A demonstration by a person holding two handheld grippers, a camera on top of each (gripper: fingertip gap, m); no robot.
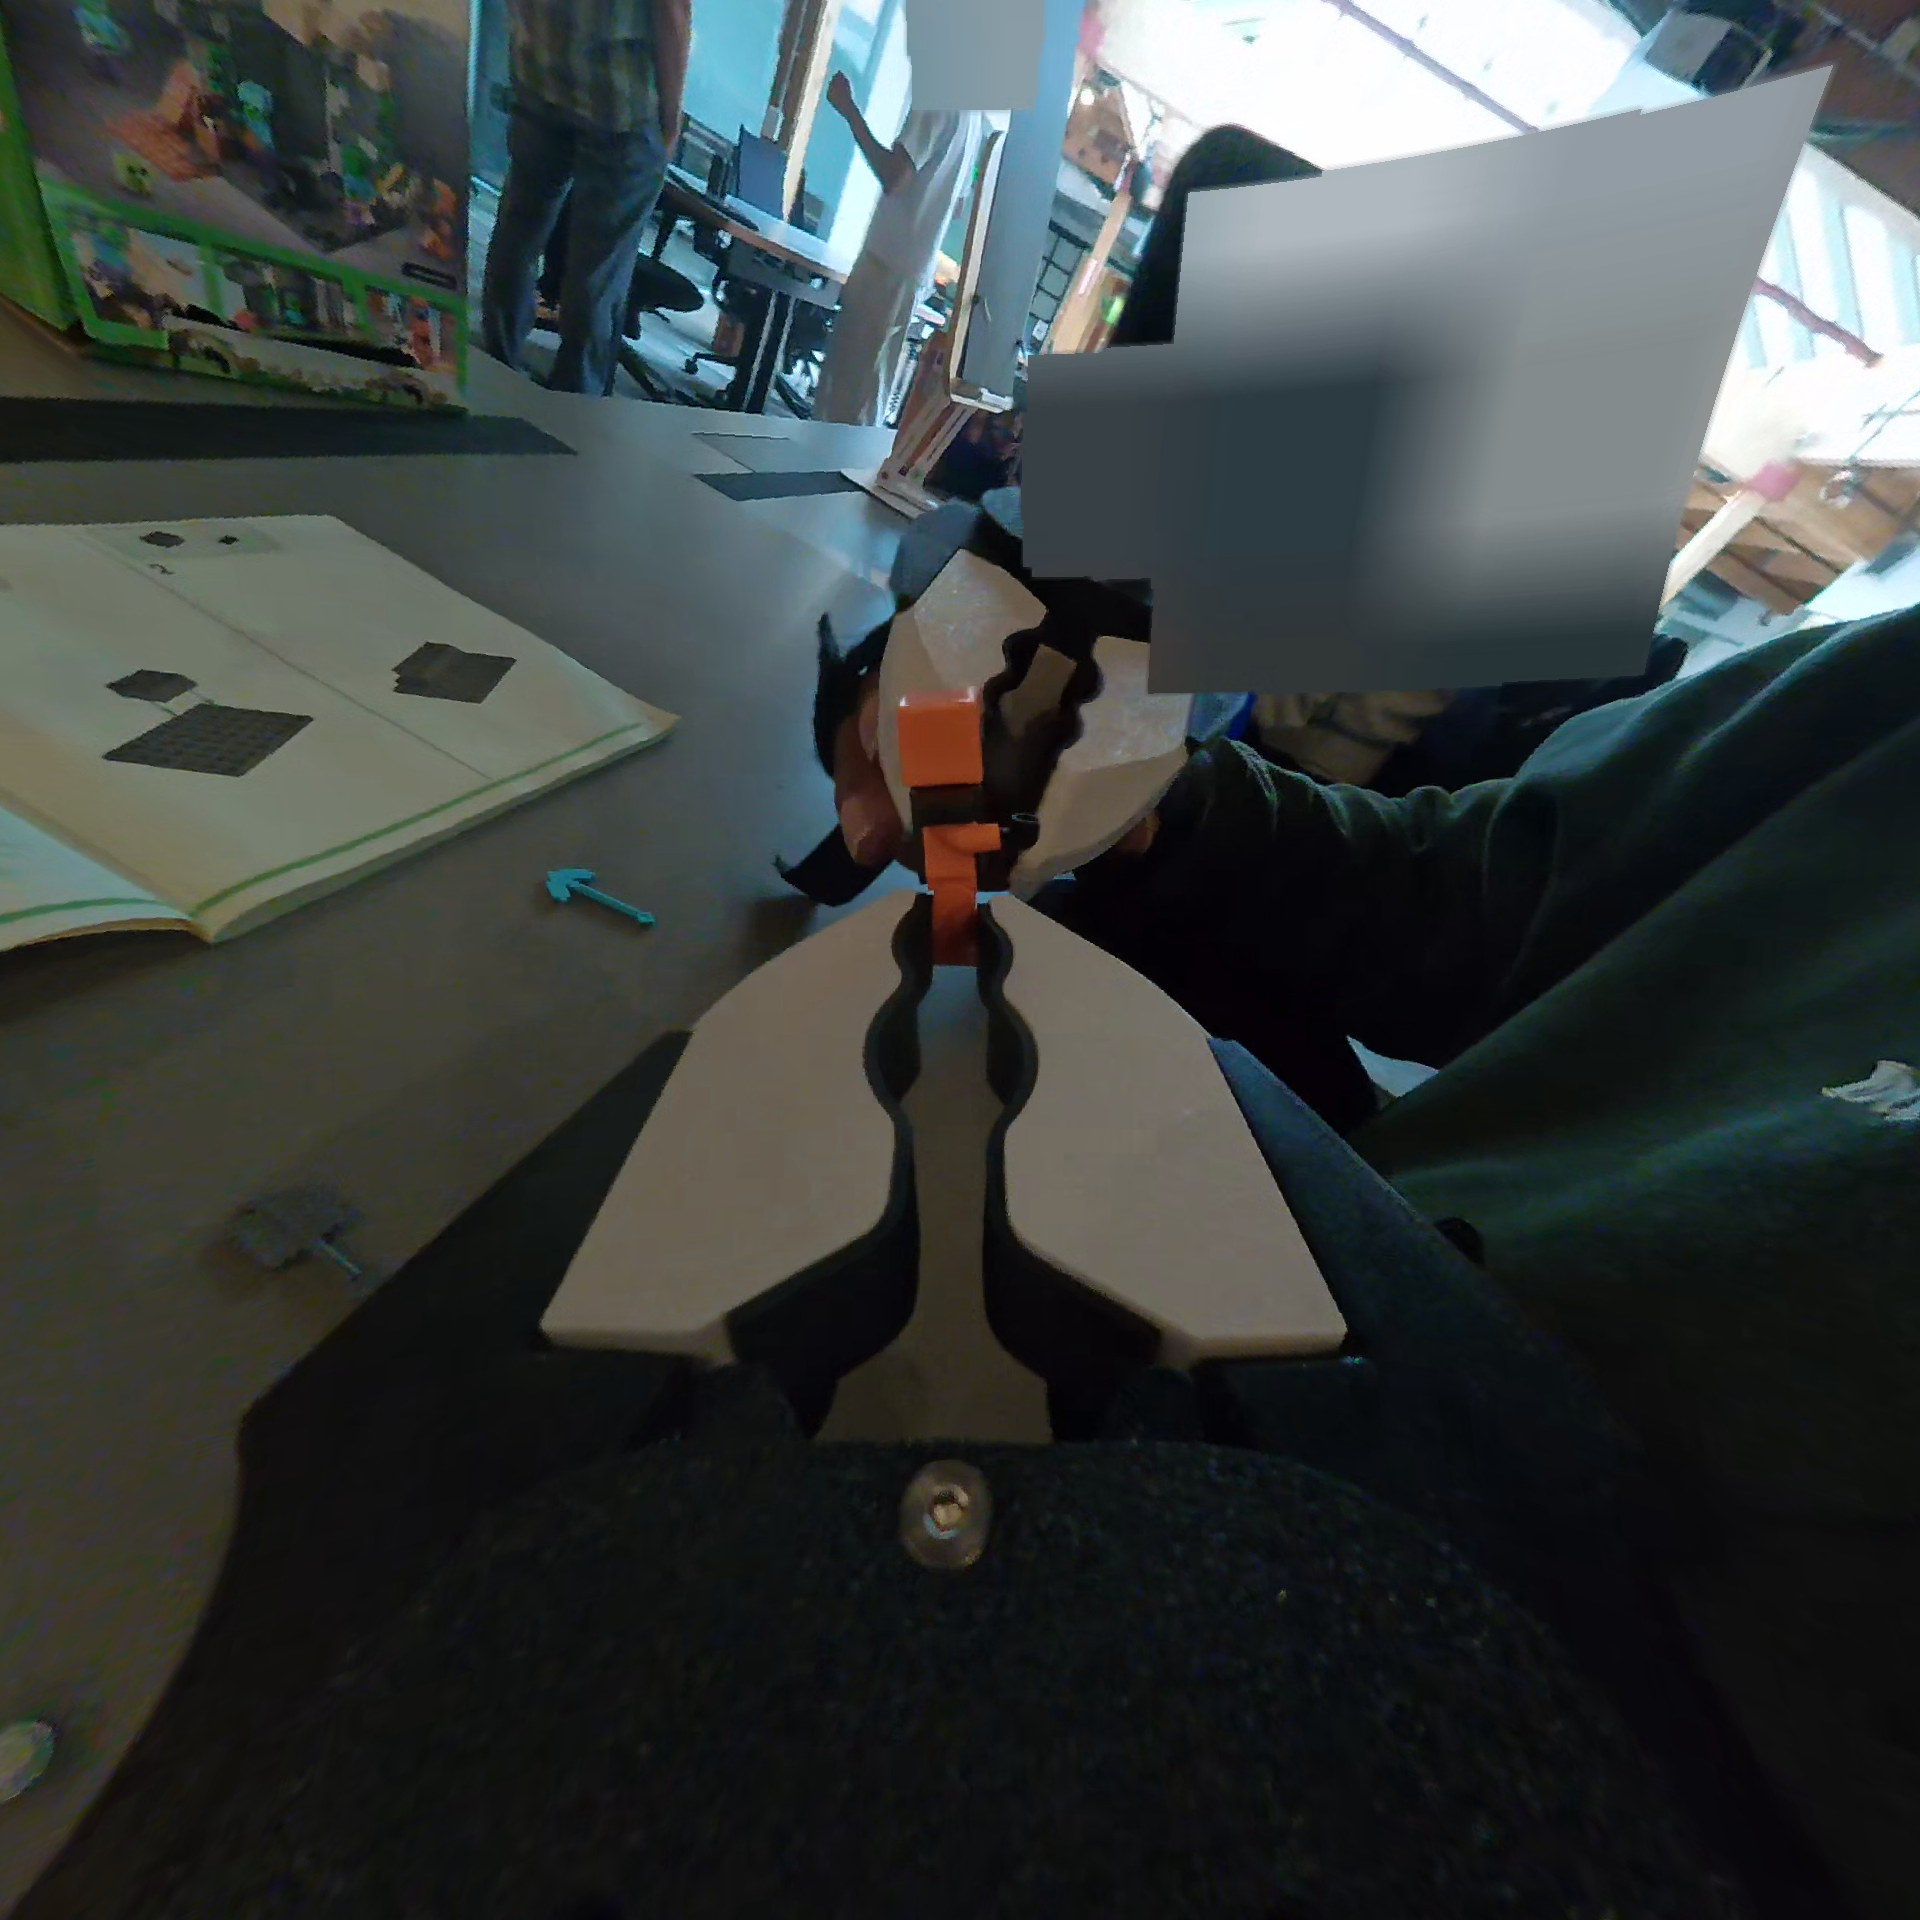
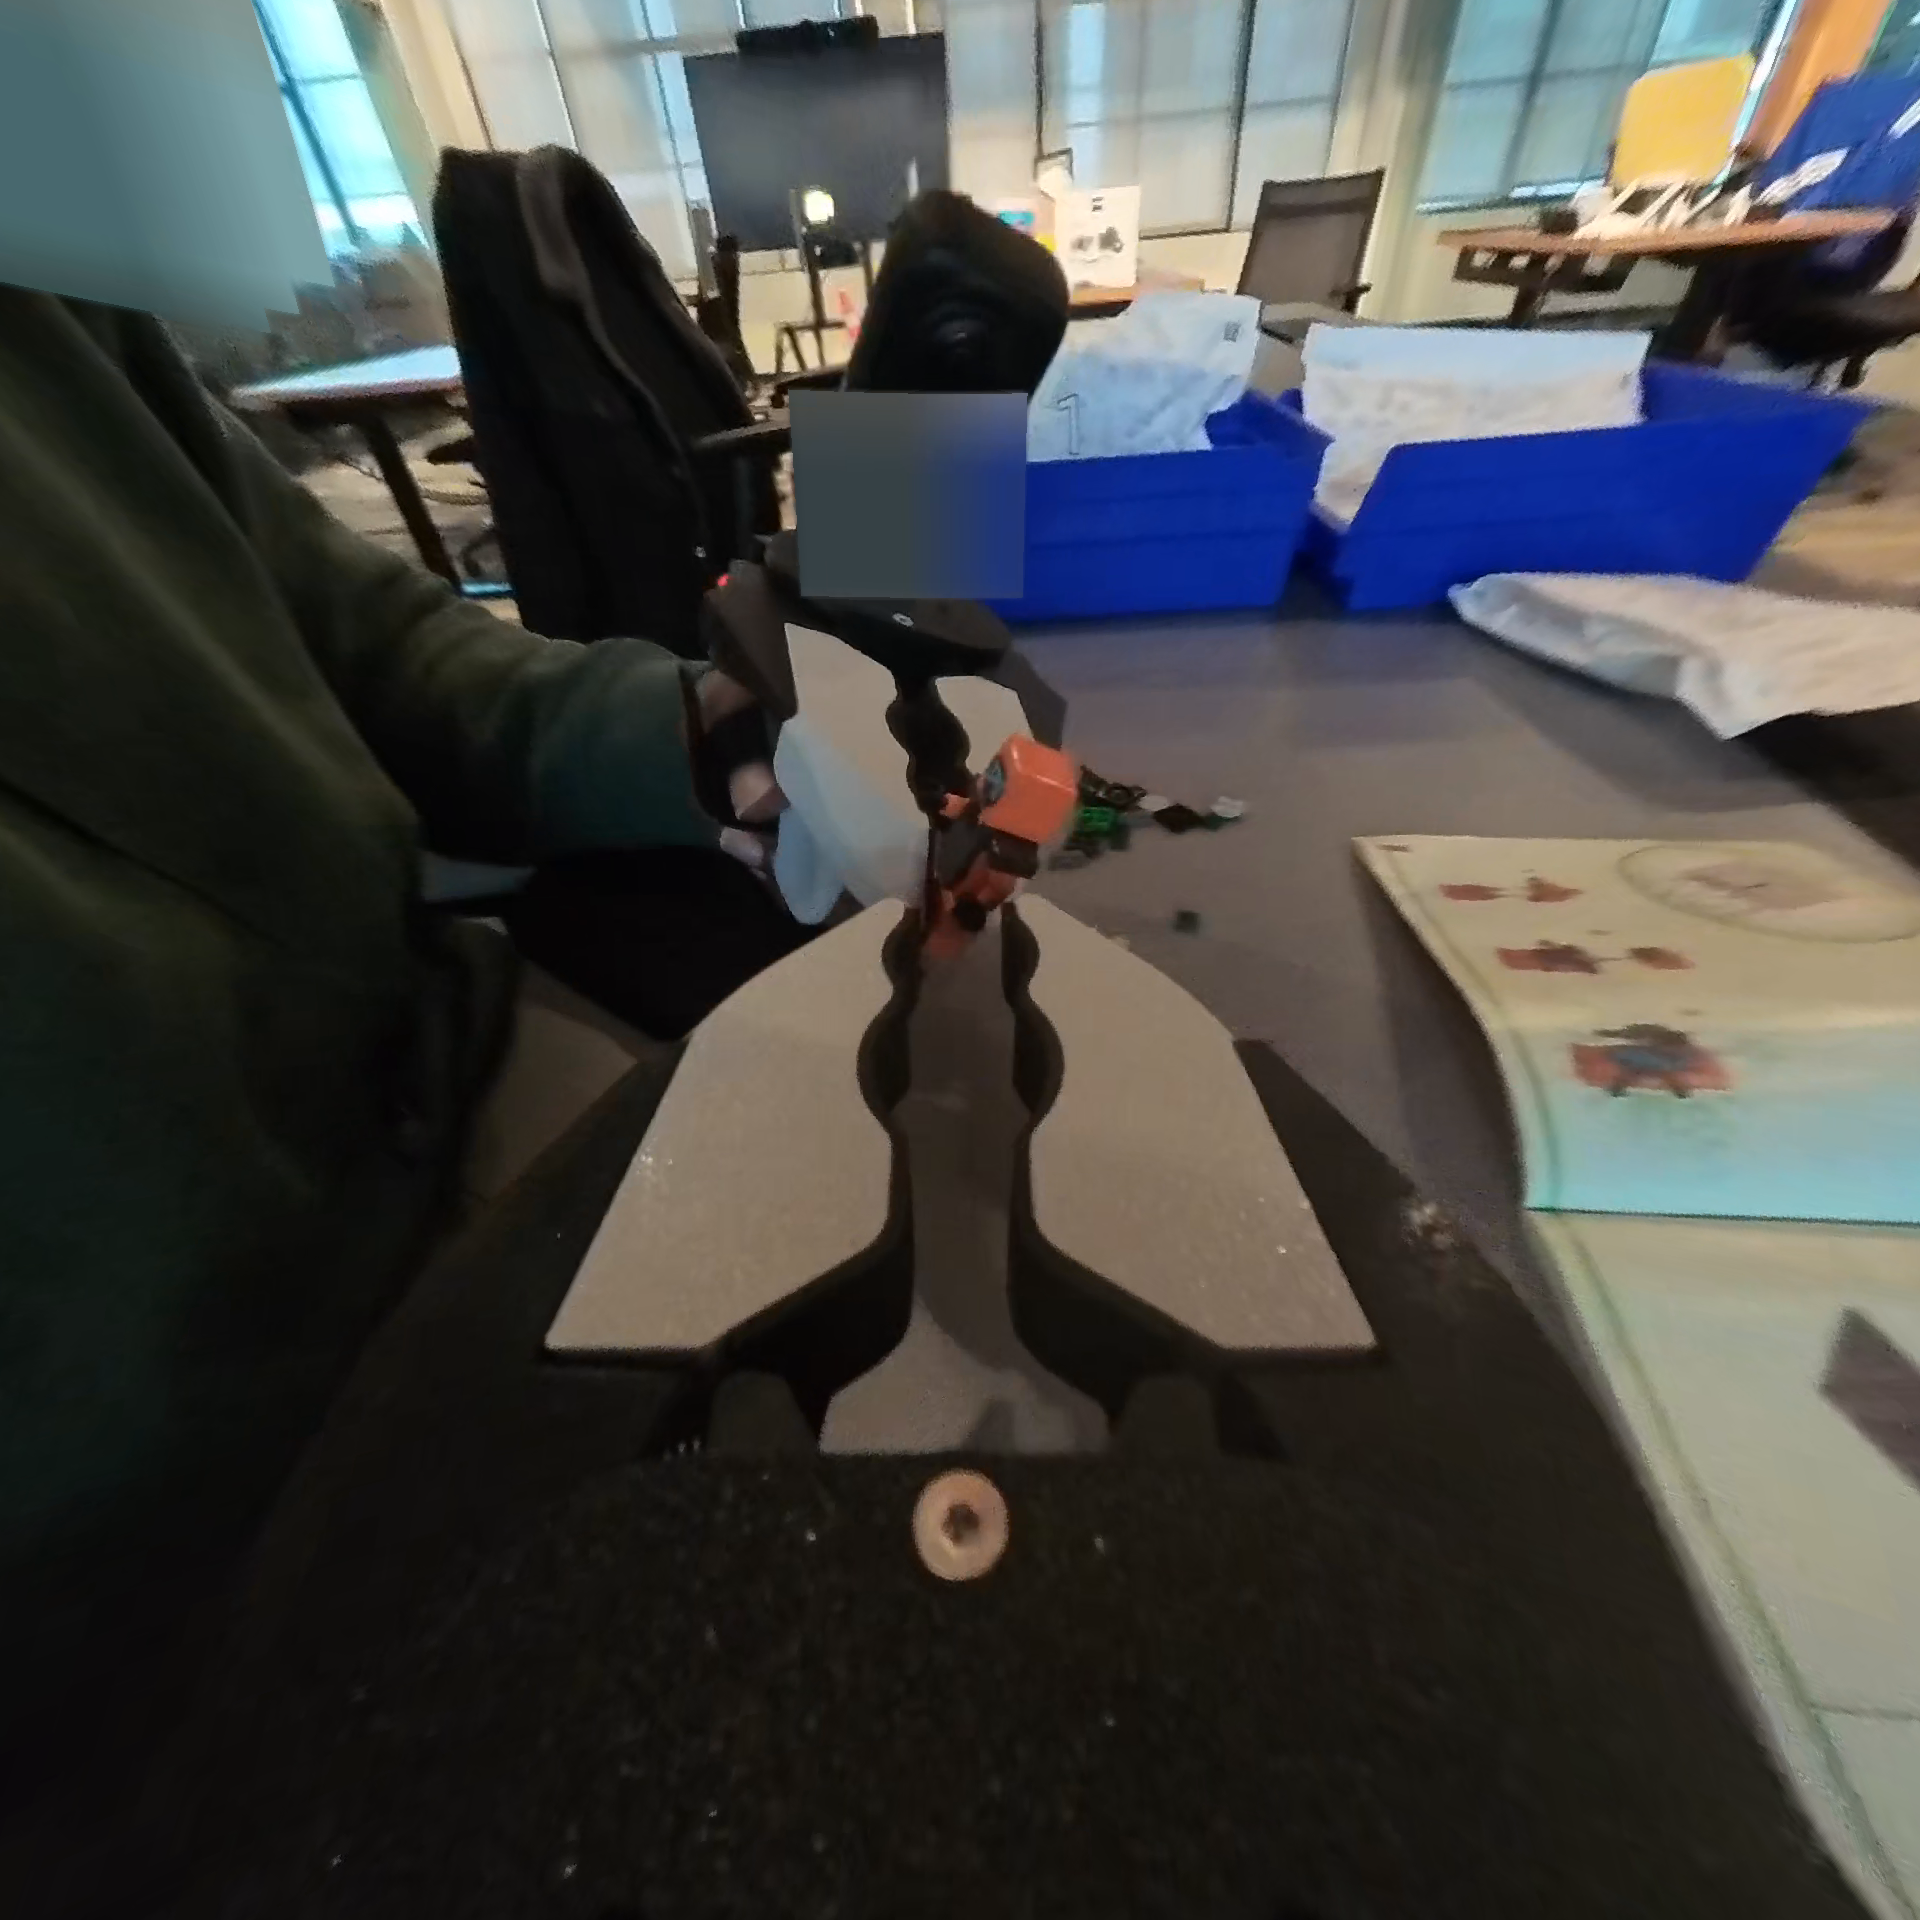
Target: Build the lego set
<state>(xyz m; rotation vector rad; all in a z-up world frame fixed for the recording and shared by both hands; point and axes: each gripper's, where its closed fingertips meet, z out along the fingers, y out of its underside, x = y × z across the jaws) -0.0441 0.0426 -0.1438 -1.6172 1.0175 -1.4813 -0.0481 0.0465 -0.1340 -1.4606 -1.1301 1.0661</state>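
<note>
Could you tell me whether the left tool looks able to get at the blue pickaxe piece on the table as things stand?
Probably not yet: the left tool is shut on the orange figure, though the pickaxe lies unobstructed.

Dark grey counter (image 2: pixel 1299 727). Beyond the gripper: tall paned windows (image 2: pixel 1195 125), daylight; dark monitor (image 2: pixel 816 145) on stand. Black office chair (image 2: pixel 582 416), coat draped over it, far left. Wooden desk (image 2: pixel 1662 234) far right. Left wrist view: desks, rolling chairs (image 1: pixel 665 291) behind.
</note>
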